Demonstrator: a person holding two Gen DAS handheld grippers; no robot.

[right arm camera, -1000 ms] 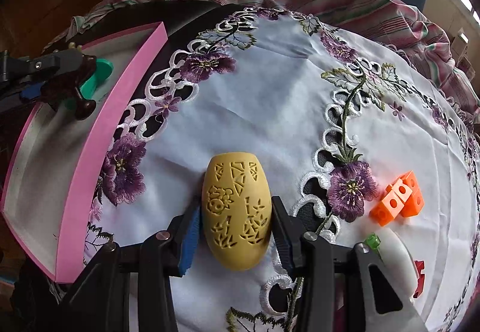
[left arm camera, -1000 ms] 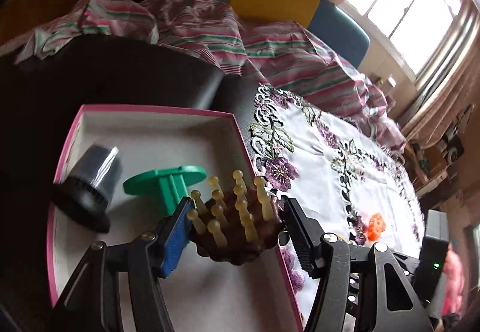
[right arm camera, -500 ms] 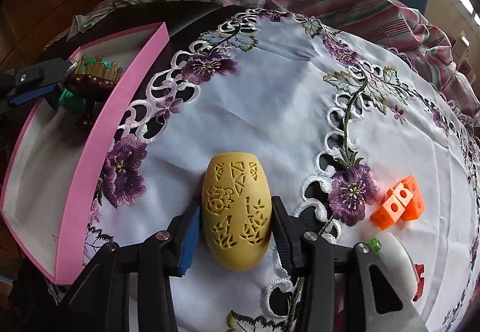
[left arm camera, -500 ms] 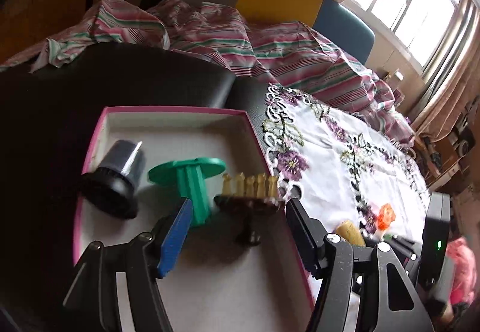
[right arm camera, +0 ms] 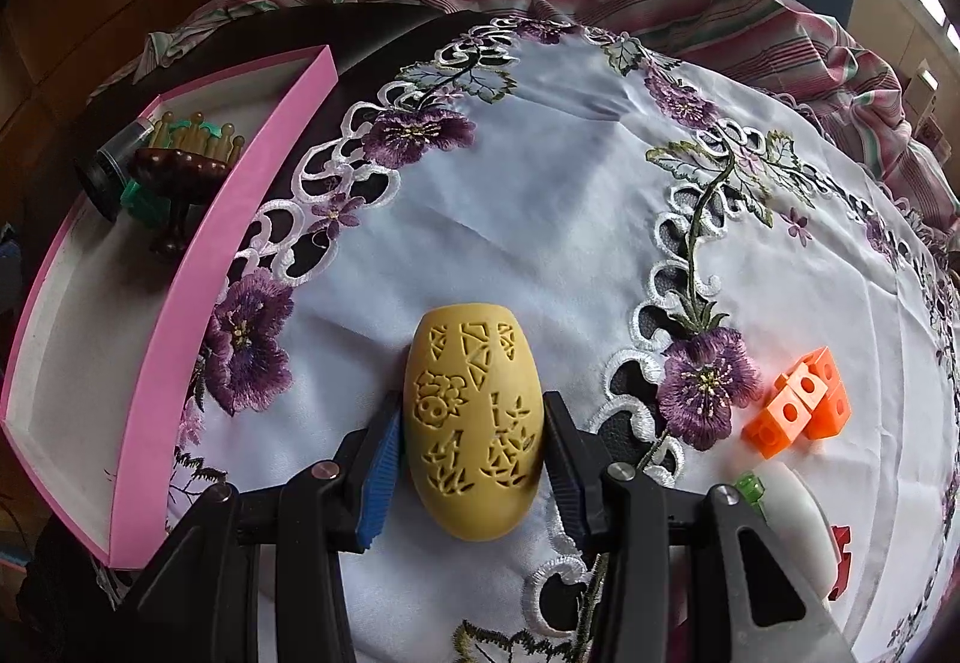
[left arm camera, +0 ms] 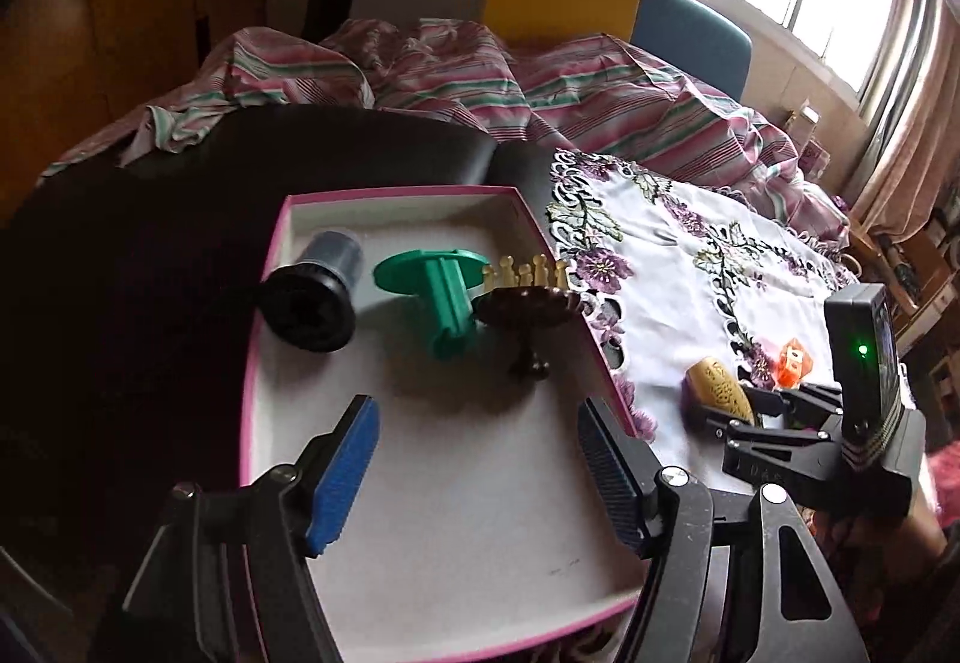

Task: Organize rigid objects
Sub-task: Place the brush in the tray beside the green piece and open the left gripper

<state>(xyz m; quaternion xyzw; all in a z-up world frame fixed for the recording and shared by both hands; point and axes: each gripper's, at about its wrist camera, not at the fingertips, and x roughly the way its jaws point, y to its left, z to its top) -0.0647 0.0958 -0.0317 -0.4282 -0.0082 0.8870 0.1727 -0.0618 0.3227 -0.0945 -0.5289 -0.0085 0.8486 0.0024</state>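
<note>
The left tongs [left arm camera: 474,471] are opening with nothing between them, above the pink box [left arm camera: 534,225], where the brown massager [left arm camera: 528,303] stands beside the green spool [left arm camera: 441,291] and the black cap [left arm camera: 312,297]. The right tongs [right arm camera: 471,453] are clamped on the yellow carved egg [right arm camera: 474,423], which lies on the embroidered cloth [right arm camera: 540,171] near the box. A good lift probably goes straight up, because the rounded egg can slip; then it should cross over the pink wall and land in the free near part.
</note>
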